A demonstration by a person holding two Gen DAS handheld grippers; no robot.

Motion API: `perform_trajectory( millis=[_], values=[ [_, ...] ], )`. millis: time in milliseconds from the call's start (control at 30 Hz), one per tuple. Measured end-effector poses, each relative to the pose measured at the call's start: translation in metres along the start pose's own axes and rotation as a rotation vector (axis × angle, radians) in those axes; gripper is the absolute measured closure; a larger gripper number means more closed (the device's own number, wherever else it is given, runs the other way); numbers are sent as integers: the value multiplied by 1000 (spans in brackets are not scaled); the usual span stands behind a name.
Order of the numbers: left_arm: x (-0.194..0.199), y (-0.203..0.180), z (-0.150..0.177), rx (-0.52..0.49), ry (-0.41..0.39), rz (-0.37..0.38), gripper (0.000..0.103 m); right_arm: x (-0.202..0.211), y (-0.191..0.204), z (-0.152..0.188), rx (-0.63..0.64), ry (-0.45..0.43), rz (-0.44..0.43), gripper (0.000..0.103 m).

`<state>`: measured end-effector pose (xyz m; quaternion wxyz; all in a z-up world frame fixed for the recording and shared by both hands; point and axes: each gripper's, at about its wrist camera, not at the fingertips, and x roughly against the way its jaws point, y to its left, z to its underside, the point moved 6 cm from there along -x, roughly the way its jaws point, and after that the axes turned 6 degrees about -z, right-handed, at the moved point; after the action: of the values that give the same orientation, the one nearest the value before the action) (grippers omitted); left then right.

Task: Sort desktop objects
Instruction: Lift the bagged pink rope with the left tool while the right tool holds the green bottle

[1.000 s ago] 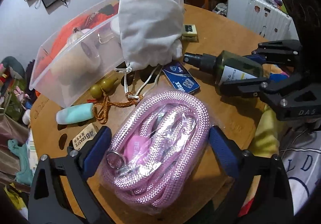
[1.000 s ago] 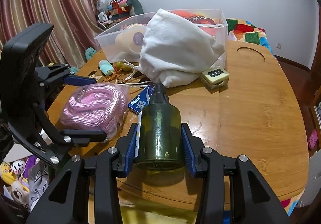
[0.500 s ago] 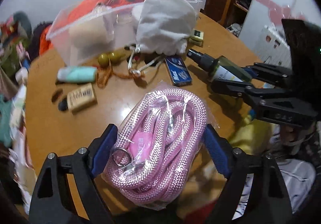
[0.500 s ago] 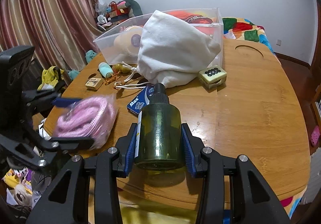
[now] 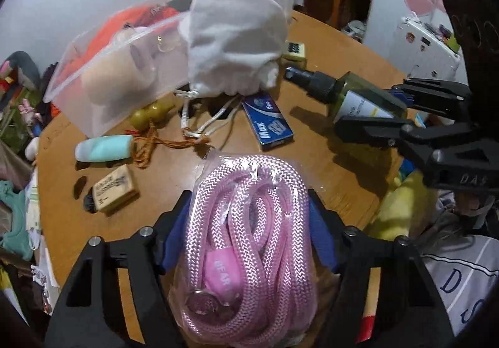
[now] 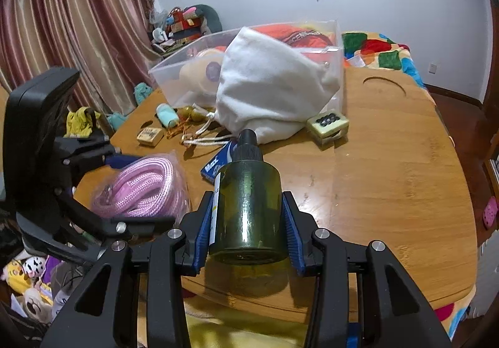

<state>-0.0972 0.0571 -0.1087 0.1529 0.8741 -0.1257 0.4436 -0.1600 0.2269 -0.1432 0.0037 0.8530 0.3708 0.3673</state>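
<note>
A coiled pink rope [image 5: 249, 223] in a clear plastic wrap sits between the blue pads of my left gripper [image 5: 246, 223]. The jaws are closing and the pads press its sides, squeezing the coil narrow. In the right wrist view the same rope [image 6: 143, 186] hangs in the left gripper [image 6: 134, 189] over the table's near left edge. My right gripper [image 6: 249, 214] is shut on a dark green spray bottle [image 6: 246, 201], nozzle pointing away, held just above the wooden table [image 6: 389, 176]. From the left wrist view the bottle [image 5: 358, 98] lies in the right gripper [image 5: 383, 108].
A clear plastic bin [image 5: 93, 73] with orange cloth stands at the back, and a white drawstring bag [image 5: 234, 42] leans on it. Loose on the table: blue Max box [image 5: 269, 126], mint tube [image 5: 104, 147], eraser [image 5: 115, 189], gourds [image 5: 149, 115], green button cube [image 6: 327, 125].
The left jaws have closed in from wide apart onto the pink rope, squeezing the coil narrower, and the gripper has rolled a little. The right gripper keeps holding the bottle still.
</note>
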Motion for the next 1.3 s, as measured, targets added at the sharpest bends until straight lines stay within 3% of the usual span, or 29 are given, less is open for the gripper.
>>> perform_trajectory(
  millis=[267, 733, 1300],
  values=[
    [22, 18, 1, 121, -117, -36, 36, 14, 1, -18, 13, -51, 8, 65],
    [68, 56, -41, 294, -342, -30, 37, 31, 18, -62, 130, -116, 56, 65],
    [93, 98, -76, 375, -430, -52, 37, 22, 15, -105, 189, -134, 73, 65]
  ],
)
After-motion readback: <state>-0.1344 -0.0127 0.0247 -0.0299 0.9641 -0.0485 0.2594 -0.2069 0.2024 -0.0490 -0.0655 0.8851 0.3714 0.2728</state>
